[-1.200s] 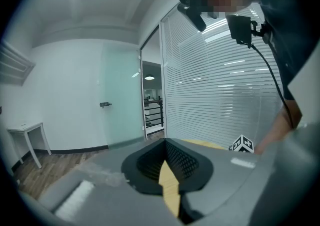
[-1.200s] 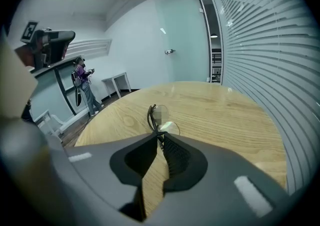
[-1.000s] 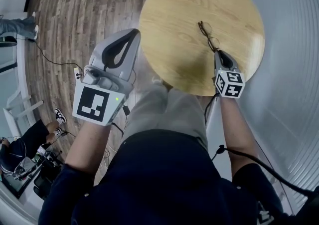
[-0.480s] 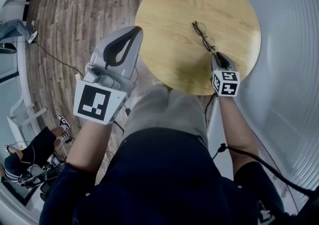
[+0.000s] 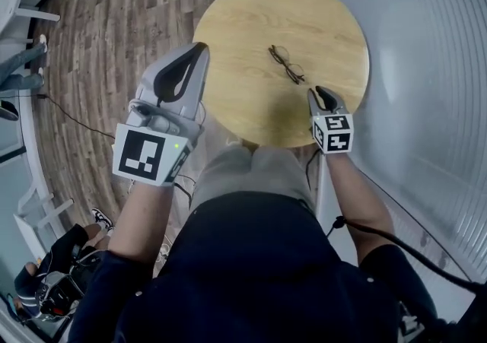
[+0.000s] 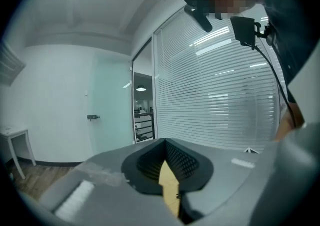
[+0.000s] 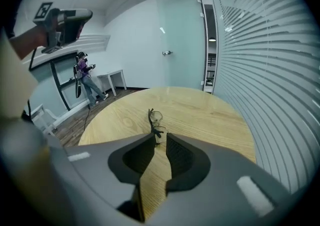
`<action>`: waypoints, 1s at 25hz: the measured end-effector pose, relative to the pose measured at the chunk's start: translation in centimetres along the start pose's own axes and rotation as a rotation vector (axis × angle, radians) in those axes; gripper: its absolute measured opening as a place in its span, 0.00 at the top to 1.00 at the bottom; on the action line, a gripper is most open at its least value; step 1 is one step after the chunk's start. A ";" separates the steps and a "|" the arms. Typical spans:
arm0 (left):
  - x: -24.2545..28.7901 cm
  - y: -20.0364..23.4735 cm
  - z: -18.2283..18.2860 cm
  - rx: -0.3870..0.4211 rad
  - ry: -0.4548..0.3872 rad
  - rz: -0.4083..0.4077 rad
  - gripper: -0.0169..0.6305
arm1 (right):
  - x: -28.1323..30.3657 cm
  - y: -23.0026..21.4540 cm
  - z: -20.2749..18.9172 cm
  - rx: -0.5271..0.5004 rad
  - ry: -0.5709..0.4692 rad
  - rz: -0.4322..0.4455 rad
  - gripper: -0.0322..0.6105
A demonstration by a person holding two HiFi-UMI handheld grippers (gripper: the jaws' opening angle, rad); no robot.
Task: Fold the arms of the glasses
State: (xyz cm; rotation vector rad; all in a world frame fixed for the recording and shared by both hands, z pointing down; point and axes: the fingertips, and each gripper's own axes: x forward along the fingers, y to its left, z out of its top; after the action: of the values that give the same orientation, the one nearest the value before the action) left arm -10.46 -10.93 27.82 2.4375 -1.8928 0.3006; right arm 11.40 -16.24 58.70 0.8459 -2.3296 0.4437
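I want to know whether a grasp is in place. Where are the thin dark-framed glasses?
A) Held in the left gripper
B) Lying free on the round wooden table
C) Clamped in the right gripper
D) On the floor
B: the thin dark-framed glasses lie on the round wooden table, just ahead of the right gripper, whose jaws stand slightly apart with nothing between them.

Left gripper (image 5: 199,51): held high and forward, jaws met at the tips, nothing between them. Right gripper (image 5: 319,93): lower, pointed forward, jaws a little apart, empty. Both forearms (image 5: 141,216) bare, extended ahead of the torso.
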 end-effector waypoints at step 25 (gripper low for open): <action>-3.7 -0.9 9.2 0.065 -0.212 -0.060 0.97 | -20.5 1.6 18.1 -0.080 -0.519 -0.146 0.87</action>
State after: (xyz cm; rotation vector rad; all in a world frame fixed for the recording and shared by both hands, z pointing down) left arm -9.25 -8.59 18.21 2.6592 -1.9092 0.1064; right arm 14.97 -14.54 31.59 1.1936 -2.6993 0.0673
